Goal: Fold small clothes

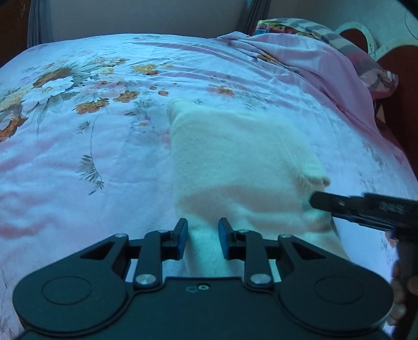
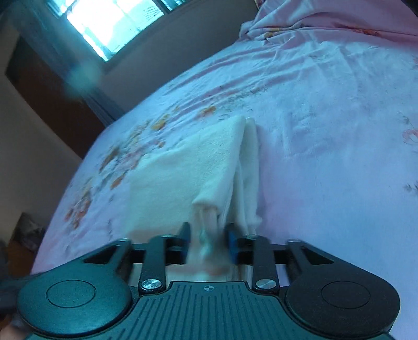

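Note:
A small white fleece garment [image 1: 235,162] lies on the floral bedsheet [image 1: 104,130], partly folded. My left gripper [image 1: 203,235] is shut on its near edge, with cloth between the blue pads. My right gripper [image 1: 313,201] comes in from the right in the left wrist view and pinches the garment's right corner. In the right wrist view the right gripper [image 2: 208,242] is shut on a bunched edge of the garment [image 2: 188,167], which stretches away over the bedsheet [image 2: 326,130] with a folded layer standing up along its right side.
A pink quilt [image 1: 313,60] is heaped at the bed's far right, with a patterned pillow [image 1: 371,70] behind it. A window [image 2: 109,23] and dark wooden furniture [image 2: 52,104] stand beyond the bed's left side.

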Available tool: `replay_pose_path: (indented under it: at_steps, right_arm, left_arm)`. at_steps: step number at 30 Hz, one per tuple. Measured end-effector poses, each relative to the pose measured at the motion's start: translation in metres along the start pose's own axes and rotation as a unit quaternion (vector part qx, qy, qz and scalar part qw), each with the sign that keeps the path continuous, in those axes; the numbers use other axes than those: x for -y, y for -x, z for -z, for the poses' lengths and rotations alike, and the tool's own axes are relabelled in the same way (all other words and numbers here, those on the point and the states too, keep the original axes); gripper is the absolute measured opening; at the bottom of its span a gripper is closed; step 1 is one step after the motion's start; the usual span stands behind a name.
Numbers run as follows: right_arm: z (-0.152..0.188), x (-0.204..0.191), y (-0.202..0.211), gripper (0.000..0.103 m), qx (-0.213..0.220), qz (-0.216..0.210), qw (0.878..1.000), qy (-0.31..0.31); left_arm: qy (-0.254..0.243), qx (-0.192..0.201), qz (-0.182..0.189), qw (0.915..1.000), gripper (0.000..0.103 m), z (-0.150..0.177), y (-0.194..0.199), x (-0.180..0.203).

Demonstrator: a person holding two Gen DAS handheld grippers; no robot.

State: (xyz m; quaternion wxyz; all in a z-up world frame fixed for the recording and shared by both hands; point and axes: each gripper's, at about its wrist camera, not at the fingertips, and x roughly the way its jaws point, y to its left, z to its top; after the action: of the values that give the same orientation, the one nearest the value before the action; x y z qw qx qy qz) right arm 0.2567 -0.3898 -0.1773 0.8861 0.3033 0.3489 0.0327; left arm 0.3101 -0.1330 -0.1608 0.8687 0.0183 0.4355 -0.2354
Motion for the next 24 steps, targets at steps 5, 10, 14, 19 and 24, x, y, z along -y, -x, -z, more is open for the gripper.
replay_pose_path:
  at_steps: [5, 10, 14, 19, 24]
  right_arm:
    - [0.023, 0.007, 0.021, 0.033, -0.046, -0.017, 0.999, -0.007]
    - [0.041, -0.004, 0.024, 0.032, -0.066, -0.021, 0.998, 0.013]
    - [0.036, -0.013, 0.047, 0.002, -0.022, -0.019, 0.999, 0.024]
    - [0.047, -0.005, 0.043, 0.002, -0.042, 0.042, 0.997, 0.051]
    - [0.054, -0.014, 0.037, 0.002, -0.065, 0.03, 0.995, 0.069]
  left_arm:
    - [-0.012, -0.009, 0.011, 0.9998, 0.025, 0.009, 0.009, 0.003]
    - [-0.03, -0.018, 0.004, 0.9994, 0.027, 0.022, 0.01, 0.013]
    - [-0.013, -0.015, 0.014, 0.9997, 0.026, 0.021, 0.022, 0.009]
    - [-0.029, -0.034, 0.008, 0.999, 0.03, 0.035, 0.017, 0.017]
    - [-0.023, -0.024, 0.01, 0.9994, 0.031, 0.044, 0.028, 0.013]
